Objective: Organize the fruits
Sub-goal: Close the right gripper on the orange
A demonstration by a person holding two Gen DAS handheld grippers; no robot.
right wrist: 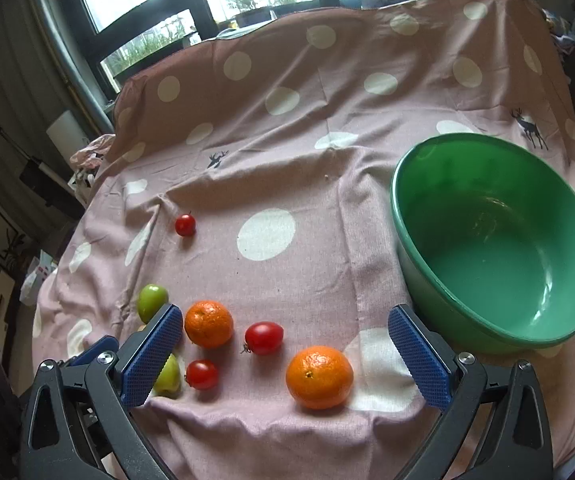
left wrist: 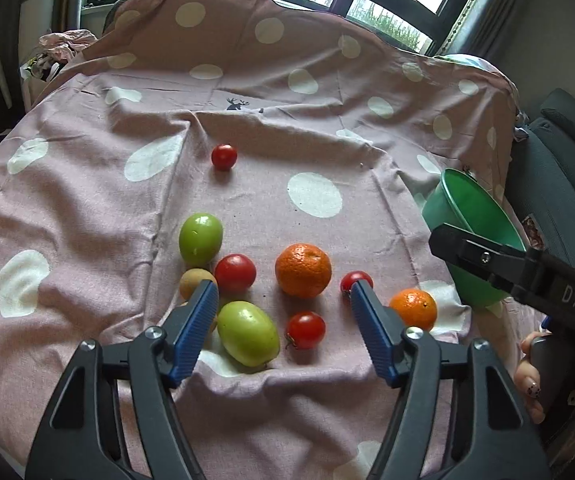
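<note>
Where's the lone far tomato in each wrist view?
Left wrist: lone tomato sits upper centre, beyond the fruit cluster.
Right wrist: lone tomato sits left of centre, far left of the green bowl.
Shared landmark: the large white dot to its right.

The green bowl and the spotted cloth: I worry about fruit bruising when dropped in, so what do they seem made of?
The green bowl looks like hard, glossy plastic or melamine: smooth wall, soft window glare inside; I cannot tell which. The spotted cloth looks like soft matte woven cotton: it creases, folds and drapes.
</note>
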